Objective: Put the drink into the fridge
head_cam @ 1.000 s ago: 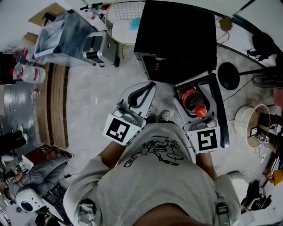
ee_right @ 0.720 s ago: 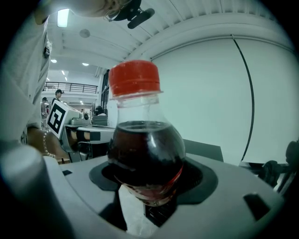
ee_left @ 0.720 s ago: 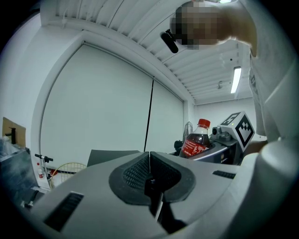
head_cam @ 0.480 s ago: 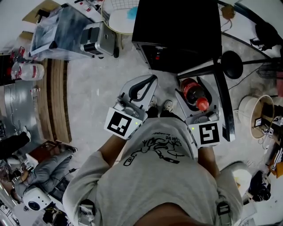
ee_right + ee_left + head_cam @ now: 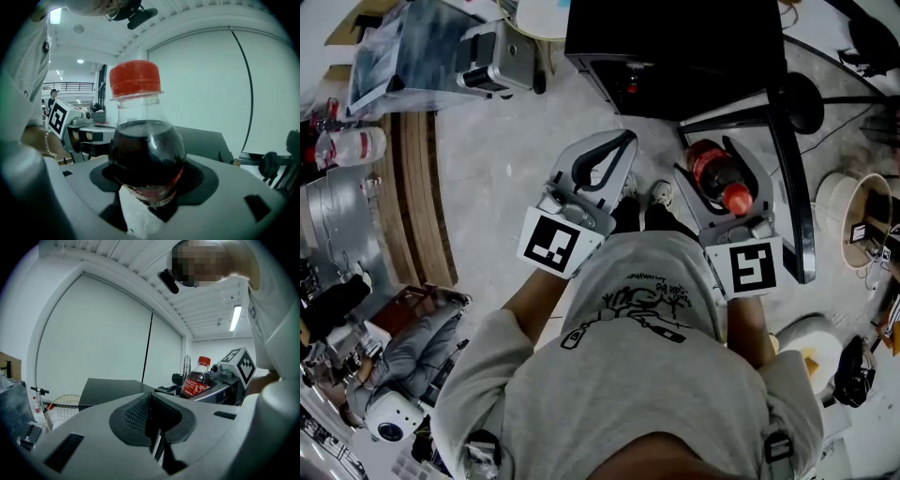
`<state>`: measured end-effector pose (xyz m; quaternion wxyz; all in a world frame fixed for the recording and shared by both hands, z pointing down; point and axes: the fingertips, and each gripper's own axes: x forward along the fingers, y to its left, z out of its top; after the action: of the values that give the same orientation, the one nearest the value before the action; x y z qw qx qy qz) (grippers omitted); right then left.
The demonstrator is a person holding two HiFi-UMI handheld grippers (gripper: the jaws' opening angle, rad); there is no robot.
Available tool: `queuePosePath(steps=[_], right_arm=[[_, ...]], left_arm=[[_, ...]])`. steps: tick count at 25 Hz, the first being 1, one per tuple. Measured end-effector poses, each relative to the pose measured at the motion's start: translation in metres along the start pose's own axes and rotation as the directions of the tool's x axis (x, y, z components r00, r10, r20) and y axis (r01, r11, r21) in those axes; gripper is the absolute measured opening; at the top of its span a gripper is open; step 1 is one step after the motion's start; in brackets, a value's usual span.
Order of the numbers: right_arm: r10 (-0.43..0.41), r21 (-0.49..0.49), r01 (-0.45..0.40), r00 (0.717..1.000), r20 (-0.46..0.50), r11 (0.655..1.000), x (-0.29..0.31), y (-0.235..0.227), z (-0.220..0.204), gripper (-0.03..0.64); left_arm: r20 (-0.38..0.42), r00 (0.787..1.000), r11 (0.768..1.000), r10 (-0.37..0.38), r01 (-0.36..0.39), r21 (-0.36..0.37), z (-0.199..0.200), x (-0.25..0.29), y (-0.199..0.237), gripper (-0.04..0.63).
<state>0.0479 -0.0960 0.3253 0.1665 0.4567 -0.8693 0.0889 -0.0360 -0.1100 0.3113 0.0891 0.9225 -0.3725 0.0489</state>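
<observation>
Left claw (image 5: 626, 141), right claw (image 5: 713, 150), bottle (image 5: 711, 172): lower

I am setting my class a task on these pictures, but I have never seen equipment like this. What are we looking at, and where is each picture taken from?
There is no robot here. A person in a grey T-shirt holds a two-jaw gripper in each hand. The picture from above comes from a camera on the person's head. The other two come from cameras riding on the grippers, each looking along its own jaws. The right gripper is closed round a bottle of dark drink with a red cap. The left gripper is shut and holds nothing. Underfoot is bare grey floor. The black box just ahead is probably the fridge.
</observation>
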Motion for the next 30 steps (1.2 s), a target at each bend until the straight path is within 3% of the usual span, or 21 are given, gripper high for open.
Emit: queuePosePath(steps=[30], right_arm=[[-0.023, 0.084, 0.030, 0.996, -0.084, 0.996, 0.018, -0.008, -0.088, 0.319]], left_arm=[[-0.072, 0.997, 1.000, -0.020, 0.018, -0.023, -0.085, 0.026, -0.003, 0.025]])
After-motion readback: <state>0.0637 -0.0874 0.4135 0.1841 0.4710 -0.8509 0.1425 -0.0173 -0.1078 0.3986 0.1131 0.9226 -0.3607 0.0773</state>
